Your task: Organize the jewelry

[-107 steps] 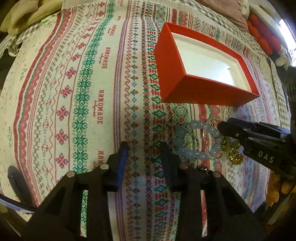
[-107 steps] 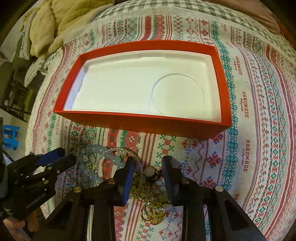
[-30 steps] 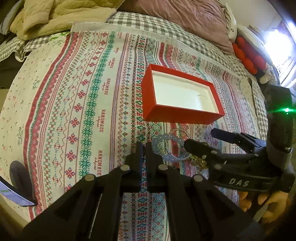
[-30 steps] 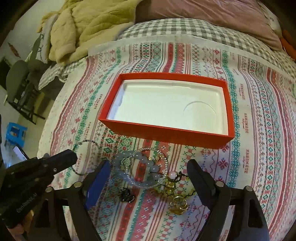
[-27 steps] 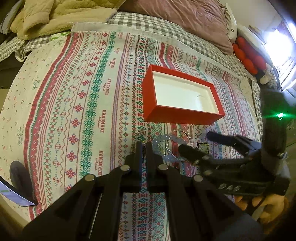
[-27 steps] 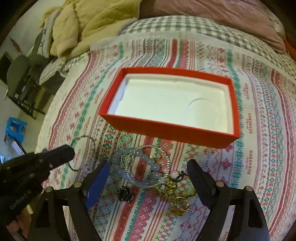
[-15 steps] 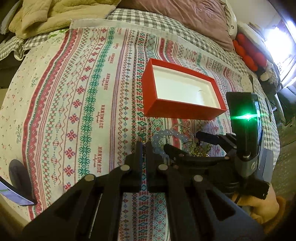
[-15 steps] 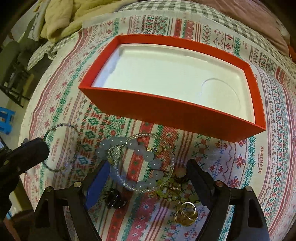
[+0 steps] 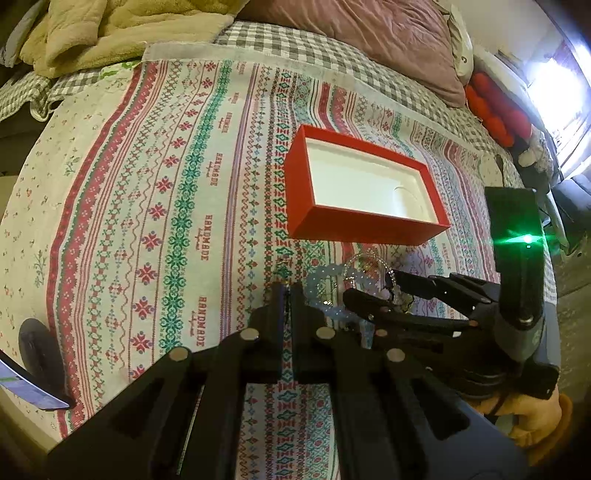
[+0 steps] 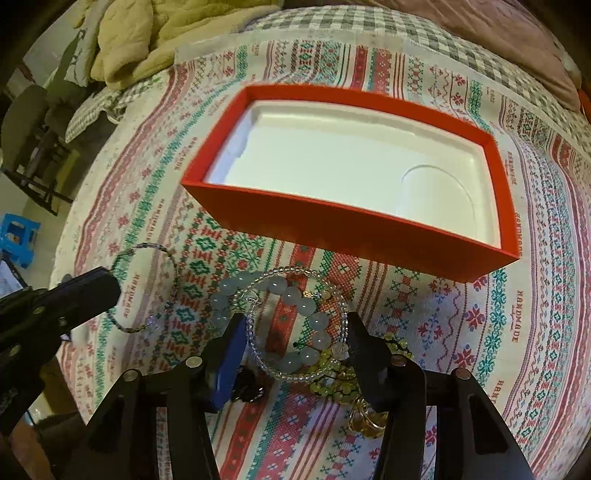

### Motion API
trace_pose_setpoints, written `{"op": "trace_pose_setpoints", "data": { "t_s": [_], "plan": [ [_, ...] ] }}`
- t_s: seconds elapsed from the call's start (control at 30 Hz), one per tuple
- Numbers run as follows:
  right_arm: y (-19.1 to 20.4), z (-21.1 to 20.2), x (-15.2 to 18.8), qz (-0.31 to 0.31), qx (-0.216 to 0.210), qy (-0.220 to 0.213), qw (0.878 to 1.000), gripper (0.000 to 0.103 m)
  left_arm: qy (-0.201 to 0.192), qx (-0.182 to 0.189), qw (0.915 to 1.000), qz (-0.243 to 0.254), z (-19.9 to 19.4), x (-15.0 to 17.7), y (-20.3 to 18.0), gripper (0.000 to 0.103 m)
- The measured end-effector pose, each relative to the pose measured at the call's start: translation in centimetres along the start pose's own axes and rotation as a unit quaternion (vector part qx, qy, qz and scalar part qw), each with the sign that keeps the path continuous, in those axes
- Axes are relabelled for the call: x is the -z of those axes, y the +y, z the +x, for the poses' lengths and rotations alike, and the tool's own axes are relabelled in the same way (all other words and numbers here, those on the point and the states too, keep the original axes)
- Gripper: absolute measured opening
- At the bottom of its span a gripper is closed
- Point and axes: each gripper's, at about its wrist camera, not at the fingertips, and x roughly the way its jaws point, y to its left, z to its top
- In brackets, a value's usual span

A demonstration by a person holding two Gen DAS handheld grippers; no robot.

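A red box [image 10: 354, 229] with a bare white liner lies on the patterned cloth; it also shows in the left wrist view [image 9: 306, 195]. In front of it is a jewelry pile: a pale bead bracelet [image 10: 295, 295], a clear bead bracelet [image 10: 343, 317], yellow beads and gold rings [image 10: 364, 419]. My right gripper [image 10: 295, 350] is open, its fingers either side of the two bracelets, low over them. My left gripper [image 9: 287, 295] is shut on a thin beaded ring bracelet [image 10: 147, 254], seen in the right wrist view to the left of the pile.
The patterned cloth [image 9: 147, 221] covers a bed. A beige blanket [image 9: 110, 33] and a mauve pillow [image 9: 369, 40] lie at the far side. A phone [image 9: 26, 380] sits at the near left edge. A dark charm [image 10: 247, 387] lies by the pile.
My right gripper has moved forward and down over the pile, and its fingers now straddle the two bracelets. My left gripper stays shut on the thin ring bracelet.
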Motion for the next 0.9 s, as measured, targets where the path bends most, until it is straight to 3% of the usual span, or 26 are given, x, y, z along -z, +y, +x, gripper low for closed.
{"op": "trace_pose_setpoints", "data": {
  "t_s": [0.53, 0.73, 0.9],
  "plan": [
    [-1.8, -5.7, -0.9, 0.024, -0.007, -0.072, 0.997, 0.055, -0.051, 0.055, 0.9970, 0.018, -2.6, -2.5, -3.0, 0.004],
    [-4.6, -7.1, -1.9, 0.049, 0.001, -0.100, 0.994, 0.055, -0.074, 0.088, 0.9928, 0.033, -2.0, -4.7, -4.7, 0.004],
    [-6.7, -6.7, -2.6, 0.063, 0.017, -0.108, 0.992, 0.055, -0.076, 0.142, 0.9867, 0.025, -0.1, -6.7, -5.9, 0.004]
  ]
}}
